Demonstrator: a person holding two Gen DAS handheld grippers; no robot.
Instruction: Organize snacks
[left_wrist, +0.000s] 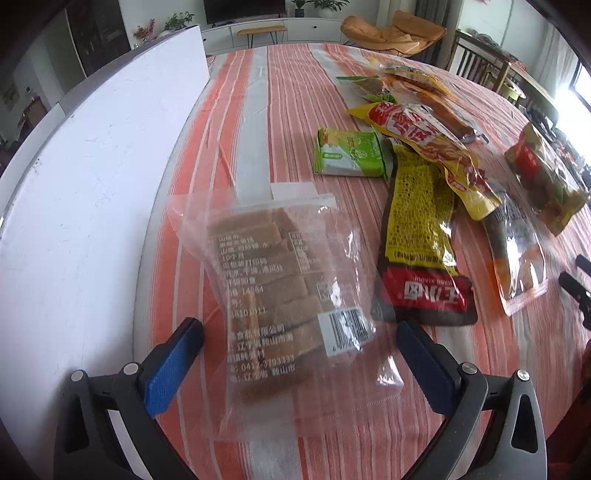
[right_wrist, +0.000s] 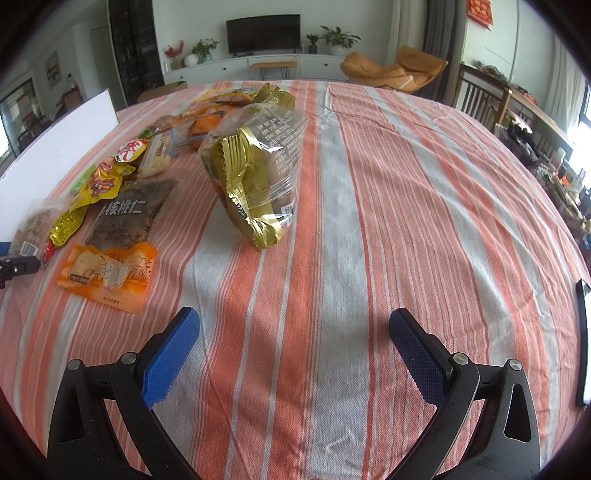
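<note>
A clear bag of brown bars (left_wrist: 280, 288) lies flat on the striped tablecloth, between the spread fingers of my open left gripper (left_wrist: 299, 339), which hovers over its near end. Beyond it lie a green packet (left_wrist: 349, 155), a yellow and red pouch (left_wrist: 421, 236) and a red and yellow packet (left_wrist: 421, 136). My right gripper (right_wrist: 293, 332) is open over bare cloth with nothing between its fingers. Ahead of it stands a gold and clear bag (right_wrist: 255, 166), and at the left lie an orange packet (right_wrist: 109, 275) and a dark walnut pouch (right_wrist: 129, 218).
A white board (left_wrist: 92, 177) stands along the left side of the table, also seen as a white board (right_wrist: 55, 147) from the right wrist. More snack packets (right_wrist: 207, 110) pile behind. A dark flat object (right_wrist: 583, 339) lies at the right edge. Chairs stand beyond the table.
</note>
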